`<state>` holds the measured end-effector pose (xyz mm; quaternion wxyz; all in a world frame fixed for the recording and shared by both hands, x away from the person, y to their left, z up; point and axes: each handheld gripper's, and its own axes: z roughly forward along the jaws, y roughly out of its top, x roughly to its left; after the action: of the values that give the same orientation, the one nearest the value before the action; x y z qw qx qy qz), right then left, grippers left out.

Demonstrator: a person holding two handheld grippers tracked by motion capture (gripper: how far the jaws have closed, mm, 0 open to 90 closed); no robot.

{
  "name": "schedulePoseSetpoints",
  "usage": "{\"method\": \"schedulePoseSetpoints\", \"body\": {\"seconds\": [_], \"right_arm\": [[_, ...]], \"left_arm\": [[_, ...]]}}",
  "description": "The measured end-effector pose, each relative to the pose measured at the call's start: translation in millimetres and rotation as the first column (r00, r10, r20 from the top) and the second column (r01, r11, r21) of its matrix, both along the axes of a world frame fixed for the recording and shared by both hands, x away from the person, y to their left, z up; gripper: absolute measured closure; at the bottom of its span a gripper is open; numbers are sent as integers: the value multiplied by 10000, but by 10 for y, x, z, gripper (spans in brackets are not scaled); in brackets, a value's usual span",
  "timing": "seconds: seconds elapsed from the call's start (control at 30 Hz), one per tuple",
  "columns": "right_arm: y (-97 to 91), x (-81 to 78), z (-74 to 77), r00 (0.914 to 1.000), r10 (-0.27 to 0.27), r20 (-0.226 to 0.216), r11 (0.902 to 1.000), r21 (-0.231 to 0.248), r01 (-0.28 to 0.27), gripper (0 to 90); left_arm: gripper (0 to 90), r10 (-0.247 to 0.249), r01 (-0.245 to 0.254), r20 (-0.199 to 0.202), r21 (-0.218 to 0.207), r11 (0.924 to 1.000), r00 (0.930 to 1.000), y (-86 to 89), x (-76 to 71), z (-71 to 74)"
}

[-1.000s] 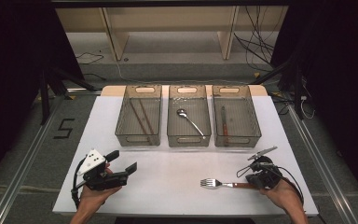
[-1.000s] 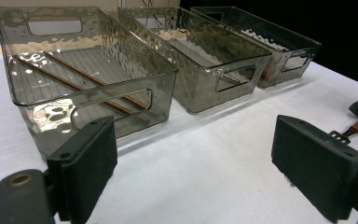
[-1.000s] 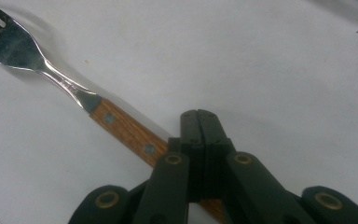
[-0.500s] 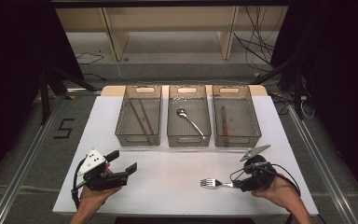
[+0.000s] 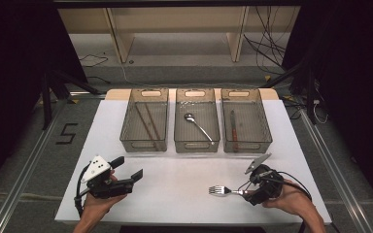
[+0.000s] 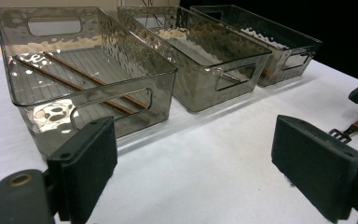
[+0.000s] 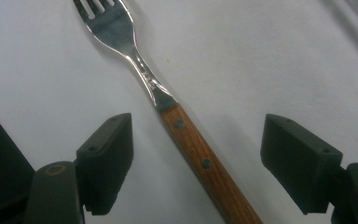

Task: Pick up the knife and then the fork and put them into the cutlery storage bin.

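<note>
A fork (image 5: 222, 191) with a wooden handle lies flat on the white table (image 5: 175, 194), tines pointing left. My right gripper (image 5: 252, 191) is low over its handle. In the right gripper view the handle (image 7: 200, 158) runs between the two open jaws of this gripper (image 7: 198, 142), and neither pad touches it. These jaws have just been opening. My left gripper (image 5: 128, 168) rests at the front left, open with nothing in it (image 6: 191, 163); the fork's tines (image 6: 340, 134) appear beyond its right jaw.
Three smoky clear bins stand in a row at the back. The left bin (image 5: 144, 144) holds chopsticks (image 5: 148, 124), the middle bin (image 5: 196, 144) a spoon (image 5: 196, 124), and the right bin (image 5: 246, 144) a wooden-handled knife (image 5: 233, 130). The table's front edge is just behind both hands.
My right hand has edged a little left and lower over the fork's handle. The fork lies where it was. The left hand has not moved.
</note>
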<state>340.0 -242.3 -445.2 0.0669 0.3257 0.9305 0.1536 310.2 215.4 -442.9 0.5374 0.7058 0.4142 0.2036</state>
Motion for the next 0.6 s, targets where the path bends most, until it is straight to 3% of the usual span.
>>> {"method": "schedulePoseSetpoints", "body": {"seconds": [0.23,0.6], "right_arm": [[32,6,-54,9999,115,-88,9995,-285,-118,297],[90,16,-71,9966,767,-290,9935,-826,-789,520]], "left_arm": [[135,-19,19,16,14,10000,10000,-5,-2,1],[136,11,-11,-2,49,10000,10000,-14,-4,-1]]}}
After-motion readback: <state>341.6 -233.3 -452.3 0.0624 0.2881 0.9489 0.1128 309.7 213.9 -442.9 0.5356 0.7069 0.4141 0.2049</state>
